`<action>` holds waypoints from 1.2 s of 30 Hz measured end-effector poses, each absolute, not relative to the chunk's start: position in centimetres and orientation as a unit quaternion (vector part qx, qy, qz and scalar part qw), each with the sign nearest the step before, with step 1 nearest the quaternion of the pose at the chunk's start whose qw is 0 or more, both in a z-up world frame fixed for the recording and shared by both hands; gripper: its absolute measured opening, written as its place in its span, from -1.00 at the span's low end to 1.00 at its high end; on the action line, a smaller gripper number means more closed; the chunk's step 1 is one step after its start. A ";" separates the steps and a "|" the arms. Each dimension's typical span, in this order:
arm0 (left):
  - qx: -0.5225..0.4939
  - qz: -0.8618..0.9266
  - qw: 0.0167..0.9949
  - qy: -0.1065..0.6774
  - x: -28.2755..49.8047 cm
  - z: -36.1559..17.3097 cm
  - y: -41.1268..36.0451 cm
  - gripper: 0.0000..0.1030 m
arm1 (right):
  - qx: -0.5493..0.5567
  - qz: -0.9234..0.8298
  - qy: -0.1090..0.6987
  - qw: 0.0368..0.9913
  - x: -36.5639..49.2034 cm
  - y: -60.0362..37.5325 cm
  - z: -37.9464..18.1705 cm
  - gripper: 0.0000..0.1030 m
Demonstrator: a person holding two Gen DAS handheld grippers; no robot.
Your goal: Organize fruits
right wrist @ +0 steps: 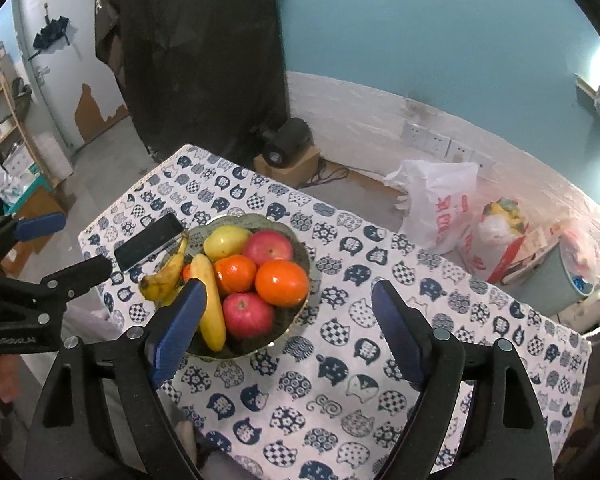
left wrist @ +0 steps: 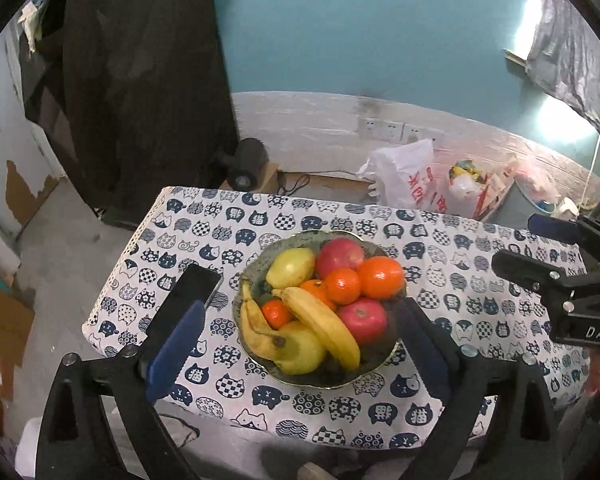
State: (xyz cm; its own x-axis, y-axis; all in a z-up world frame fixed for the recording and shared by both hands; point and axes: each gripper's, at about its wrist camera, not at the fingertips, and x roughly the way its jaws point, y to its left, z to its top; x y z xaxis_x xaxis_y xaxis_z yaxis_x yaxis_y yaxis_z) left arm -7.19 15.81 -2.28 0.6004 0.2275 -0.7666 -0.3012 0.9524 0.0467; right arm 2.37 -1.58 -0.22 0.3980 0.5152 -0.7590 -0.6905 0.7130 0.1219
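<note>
Fruits (left wrist: 320,304) heap high in the bowl (left wrist: 256,268) ahead of both wide-open, empty hand-held grippers, left (left wrist: 300,344) and right (right wrist: 288,328); nudging one could roll others onto the desk (right wrist: 340,400).

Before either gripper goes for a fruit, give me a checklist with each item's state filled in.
1. Left gripper open and holding nothing: ok.
2. Right gripper open and holding nothing: ok.
3. Fruit all inside the bowl: ok.
4. Top banana free to lift, nothing resting on it: ok.
5. Phone clear of the bowl: not ok, it lies right beside the rim.
6. Room on the tablecloth to set fruit down: ok.
</note>
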 end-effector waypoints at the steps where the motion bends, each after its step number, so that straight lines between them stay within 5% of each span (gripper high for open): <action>1: -0.044 0.147 0.894 0.422 -7.3 -2.2 15.6 0.92 | -0.106 0.363 0.410 0.830 2.3 -1.9 -0.2 0.62; 36: -0.020 0.105 0.903 0.416 -6.0 -1.1 10.2 0.93 | -0.101 0.325 0.417 0.843 2.6 -8.0 -0.7 0.63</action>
